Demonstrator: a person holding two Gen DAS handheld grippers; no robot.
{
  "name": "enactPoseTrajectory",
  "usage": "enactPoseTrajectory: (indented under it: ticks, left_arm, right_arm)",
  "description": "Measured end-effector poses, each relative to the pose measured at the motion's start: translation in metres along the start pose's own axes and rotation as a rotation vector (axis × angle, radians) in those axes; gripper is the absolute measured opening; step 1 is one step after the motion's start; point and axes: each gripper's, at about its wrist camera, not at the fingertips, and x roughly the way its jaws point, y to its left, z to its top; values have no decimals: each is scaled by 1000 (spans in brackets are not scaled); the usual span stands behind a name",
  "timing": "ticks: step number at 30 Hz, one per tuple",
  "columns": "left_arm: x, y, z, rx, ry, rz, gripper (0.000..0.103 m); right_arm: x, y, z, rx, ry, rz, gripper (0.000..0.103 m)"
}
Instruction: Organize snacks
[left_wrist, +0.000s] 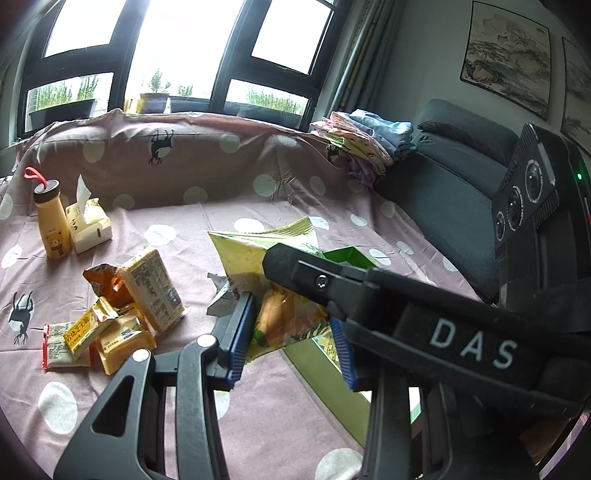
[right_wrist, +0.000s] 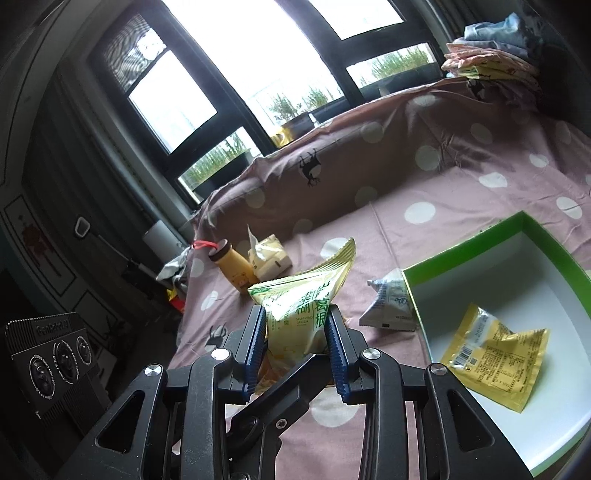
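Note:
A yellow-green snack bag (left_wrist: 255, 258) (right_wrist: 303, 310) is held above the bedspread. My left gripper (left_wrist: 291, 332) has its blue pads on either side of the bag's lower end. My right gripper (right_wrist: 297, 343) is shut on the same bag, and its finger (left_wrist: 295, 269) crosses the left wrist view. A green box (right_wrist: 461, 243) with a white inside lies to the right and holds one yellow packet (right_wrist: 495, 347). A grey-white packet (right_wrist: 388, 306) lies beside the box. A pile of yellow and orange snack packets (left_wrist: 122, 314) lies on the left.
A yellow bear bottle (left_wrist: 53, 221) with a red loop and a tissue pack (left_wrist: 88, 225) stand at the far left. Folded clothes (left_wrist: 362, 140) sit on the sofa back. A dark grey cushion (left_wrist: 443, 192) lies to the right. The spotted pink bedspread (left_wrist: 184, 229) covers the surface.

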Motion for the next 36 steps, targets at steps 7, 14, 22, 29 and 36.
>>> enactPoseTrajectory:
  ticks: [7,14,22,29,36]
  left_arm:
    - [24,-23,5,36,37,-46,39]
    - [43,-41,6,67,69,-90,39]
    - [63,-57,7,101,101,-162,38]
    - [96,-66,1,59,187,-210,38]
    - [103,-64,1,19,206,-226,38]
  right_arm:
    - [-14,-29,7,57,-31,-40,36]
    - [-25,-56,11,115,-52,-76,36]
    - [-40,-76,12,153,-86,-124,36]
    - [-37,-111,11,245,-61,-167,36]
    - [-40,-137,8,340,-62,-171,36]
